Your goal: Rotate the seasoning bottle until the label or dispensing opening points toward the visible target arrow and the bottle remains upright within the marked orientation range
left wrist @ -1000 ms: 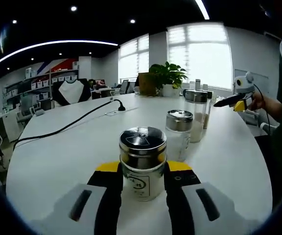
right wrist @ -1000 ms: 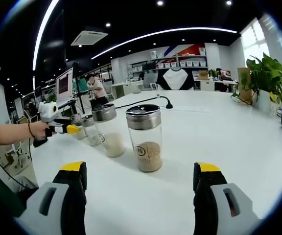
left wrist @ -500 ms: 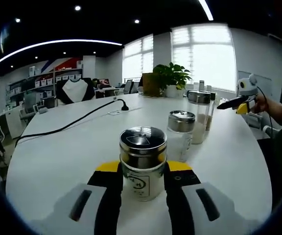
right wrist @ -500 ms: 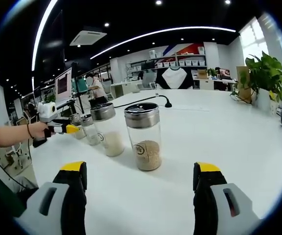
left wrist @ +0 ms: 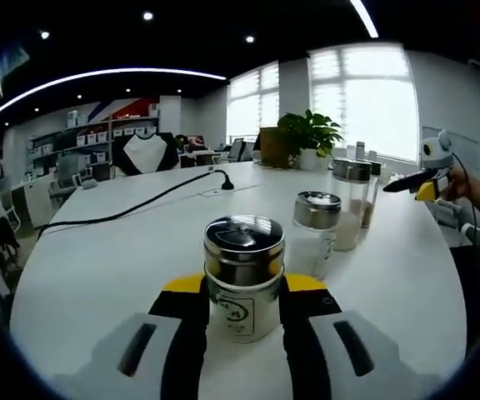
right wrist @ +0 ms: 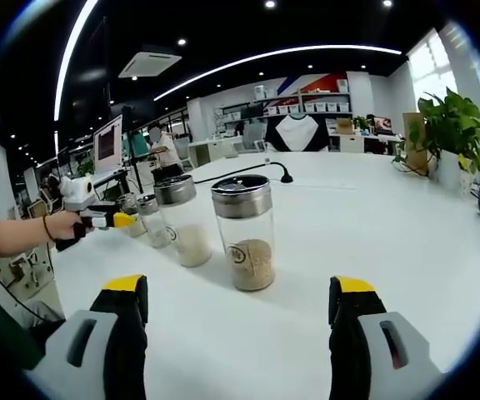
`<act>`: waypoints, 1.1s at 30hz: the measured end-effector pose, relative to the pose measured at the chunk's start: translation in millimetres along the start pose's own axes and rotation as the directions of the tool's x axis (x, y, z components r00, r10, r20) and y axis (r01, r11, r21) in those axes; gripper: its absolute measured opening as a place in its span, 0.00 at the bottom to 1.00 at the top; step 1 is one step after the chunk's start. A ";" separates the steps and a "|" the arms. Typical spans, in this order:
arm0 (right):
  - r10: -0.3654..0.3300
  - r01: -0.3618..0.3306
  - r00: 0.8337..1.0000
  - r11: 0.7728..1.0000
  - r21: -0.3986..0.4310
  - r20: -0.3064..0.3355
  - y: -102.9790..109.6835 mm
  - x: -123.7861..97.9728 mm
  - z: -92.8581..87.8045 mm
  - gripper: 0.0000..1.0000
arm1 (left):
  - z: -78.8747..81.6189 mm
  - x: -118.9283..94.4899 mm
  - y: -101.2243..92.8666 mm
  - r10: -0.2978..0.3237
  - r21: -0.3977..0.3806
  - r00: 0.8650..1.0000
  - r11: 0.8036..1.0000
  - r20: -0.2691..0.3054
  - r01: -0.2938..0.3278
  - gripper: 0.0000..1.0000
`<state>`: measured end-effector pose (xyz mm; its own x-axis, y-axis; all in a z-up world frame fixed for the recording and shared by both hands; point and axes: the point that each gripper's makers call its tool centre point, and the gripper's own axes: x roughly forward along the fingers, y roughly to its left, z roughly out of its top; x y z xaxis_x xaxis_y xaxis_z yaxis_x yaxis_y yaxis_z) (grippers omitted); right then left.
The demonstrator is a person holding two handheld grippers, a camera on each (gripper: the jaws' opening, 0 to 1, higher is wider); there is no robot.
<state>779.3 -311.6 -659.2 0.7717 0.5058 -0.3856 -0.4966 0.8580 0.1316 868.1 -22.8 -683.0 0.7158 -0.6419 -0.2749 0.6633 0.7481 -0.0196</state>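
A short seasoning bottle [left wrist: 242, 279] with a round metal lid and a pale label stands upright on the white table [left wrist: 98, 267]. My left gripper [left wrist: 242, 307] is shut on it, one black jaw pressed against each side. In the right gripper view that left gripper [right wrist: 98, 218] shows at the far left, held by a hand. My right gripper [right wrist: 238, 310] is open, its jaws wide apart over bare table, short of a tall jar of brown granules [right wrist: 244, 235]. The right gripper [left wrist: 419, 182] also appears far right in the left gripper view.
Two more lidded jars [left wrist: 315, 233] [left wrist: 350, 204] stand behind the held bottle. A jar of white powder [right wrist: 182, 221] and a smaller jar [right wrist: 150, 221] line up left of the brown one. A black cable [left wrist: 132, 208] crosses the table. A potted plant [left wrist: 307, 133] sits at the far edge.
The left gripper view has swung, the room sliding right, with the bottle kept between the jaws; its label mark sits slightly further left. The right gripper view barely moved.
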 end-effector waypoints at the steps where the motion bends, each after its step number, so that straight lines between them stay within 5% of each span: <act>1: 0.002 -0.002 1.000 1.000 -0.001 0.004 0.3 -0.2 0.8 0.92 | 0.0 -0.1 0.2 0.008 0.000 1.000 1.000 -0.003 -0.008 0.34; 22: 0.002 -0.002 1.000 1.000 -0.018 0.011 1.7 -0.3 4.3 0.92 | -1.7 -1.1 4.2 0.164 -0.068 0.986 0.984 0.002 -0.164 0.34; 33: 0.007 -0.007 1.000 1.000 -0.015 0.014 2.8 -0.2 4.2 0.91 | -2.1 0.0 6.0 0.274 -0.093 0.962 0.958 0.011 -0.272 0.34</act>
<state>779.5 -308.9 -654.9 0.7735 0.5133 -0.3718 -0.5080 0.8529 0.1208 871.6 -17.9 -685.1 0.8725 -0.4144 -0.2591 0.4207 0.9066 -0.0332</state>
